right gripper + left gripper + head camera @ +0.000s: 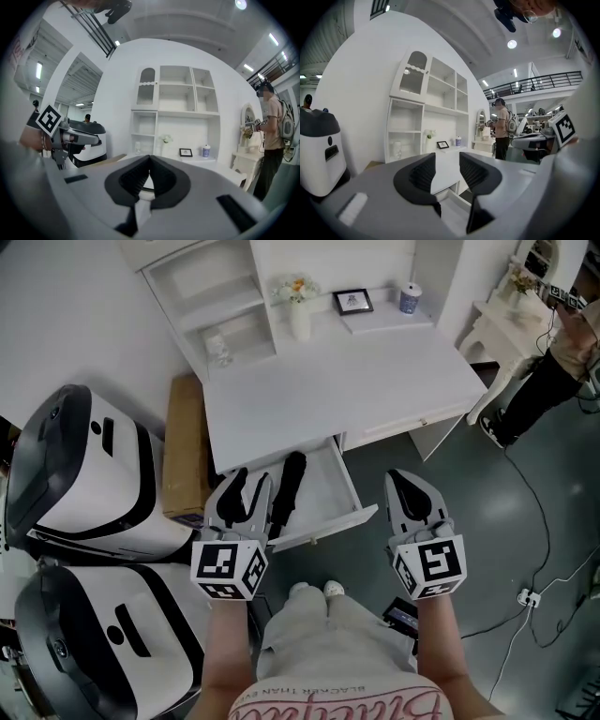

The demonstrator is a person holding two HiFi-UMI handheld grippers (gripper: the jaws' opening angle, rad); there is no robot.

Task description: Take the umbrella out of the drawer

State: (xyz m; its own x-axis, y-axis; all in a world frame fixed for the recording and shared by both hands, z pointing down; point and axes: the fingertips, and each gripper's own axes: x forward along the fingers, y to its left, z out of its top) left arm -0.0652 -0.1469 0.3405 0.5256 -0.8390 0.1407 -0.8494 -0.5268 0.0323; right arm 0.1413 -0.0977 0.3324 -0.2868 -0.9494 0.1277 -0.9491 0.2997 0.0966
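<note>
The black folded umbrella (288,489) lies lengthwise in the open drawer (330,486) of the white desk (347,381). In the head view my left gripper (249,482) hovers over the drawer's left part, just left of the umbrella. Its jaws stand apart with nothing between them. In the left gripper view the left gripper (446,165) frames the desk edge and the white drawer (454,208) below; the umbrella is hidden there. My right gripper (404,476) hangs right of the drawer, in front of the desk, its jaws shut and empty. In its own view the right gripper (149,162) faces the desk and shelves.
Two white-and-black machines (84,474) stand at the left, with a cardboard box (185,446) against the desk's side. A vase (299,315), a picture frame (353,302) and a cup (410,298) sit at the desk's back. A person (553,371) stands far right; cables (539,521) cross the floor.
</note>
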